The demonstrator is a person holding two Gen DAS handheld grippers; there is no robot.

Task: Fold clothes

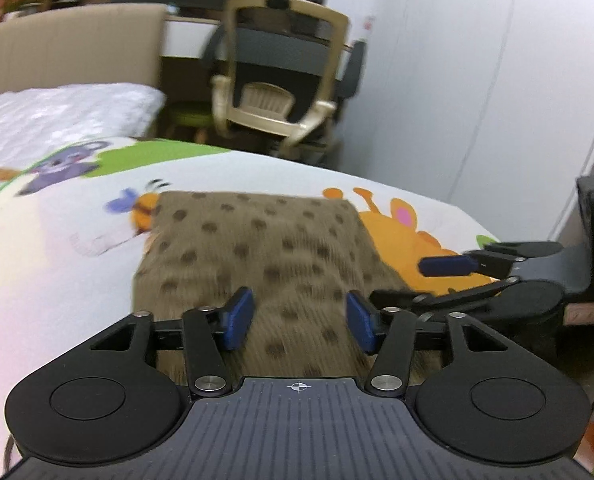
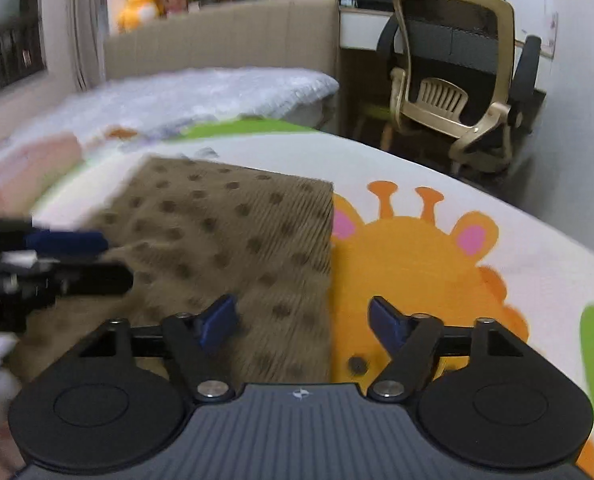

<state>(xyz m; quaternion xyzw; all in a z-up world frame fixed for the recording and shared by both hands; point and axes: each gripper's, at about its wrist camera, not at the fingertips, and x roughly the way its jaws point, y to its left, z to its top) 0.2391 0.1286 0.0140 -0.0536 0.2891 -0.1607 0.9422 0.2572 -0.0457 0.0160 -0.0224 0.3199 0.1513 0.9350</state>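
Folded brown spotted garment (image 1: 253, 256) lies flat on the cartoon-print bedsheet (image 1: 57, 280). Left gripper (image 1: 299, 318) and right gripper (image 2: 303, 322) both hover above it, jaws spread wide, holding nothing.

No words, numbers or brand names can be read in either view. The nearest thing to a sign is a small white crosshair mark (image 1: 299, 387) on the ribbed grey body of the left tongs, just behind and midway between their two arms; the right tongs carry a like mark (image 2: 299, 393) in the same spot. Faint pink marks on the bedsheet (image 1: 97, 242), ahead and left of the left tongs, are too blurred to read.
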